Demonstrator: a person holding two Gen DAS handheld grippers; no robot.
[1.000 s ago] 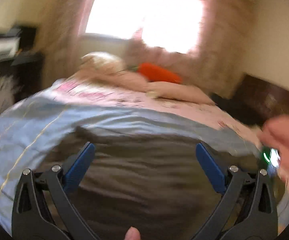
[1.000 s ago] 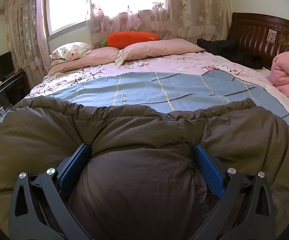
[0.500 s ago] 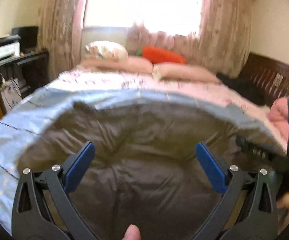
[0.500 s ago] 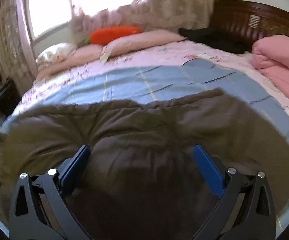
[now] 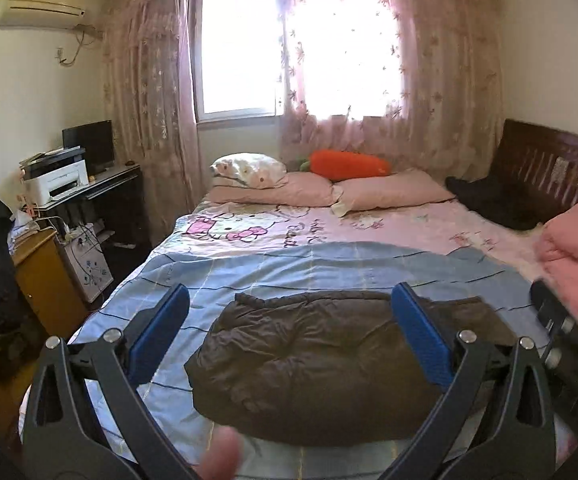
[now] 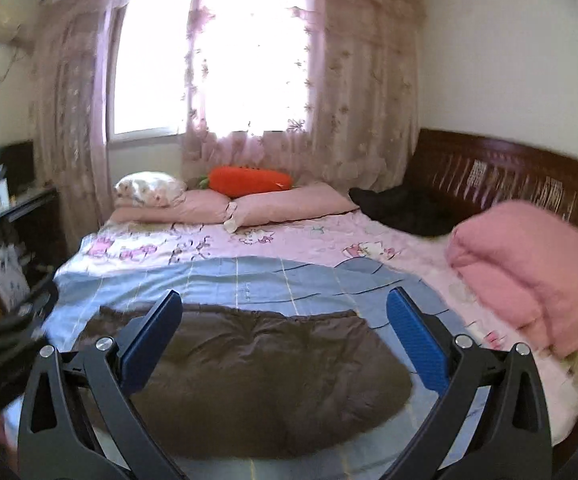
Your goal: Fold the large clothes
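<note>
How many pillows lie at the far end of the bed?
3, not counting the orange carrot plush: a floral pillow on the left, a pink pillow under it, and another pink pillow to its right. More may be hidden behind them.

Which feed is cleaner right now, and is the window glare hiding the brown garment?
Left wrist view is sharper; the window blows out white, yet the brown garment reads clearly. Right wrist view is motion-blurred, worst at the headboard and pink quilt; garment folds look soft.
</note>
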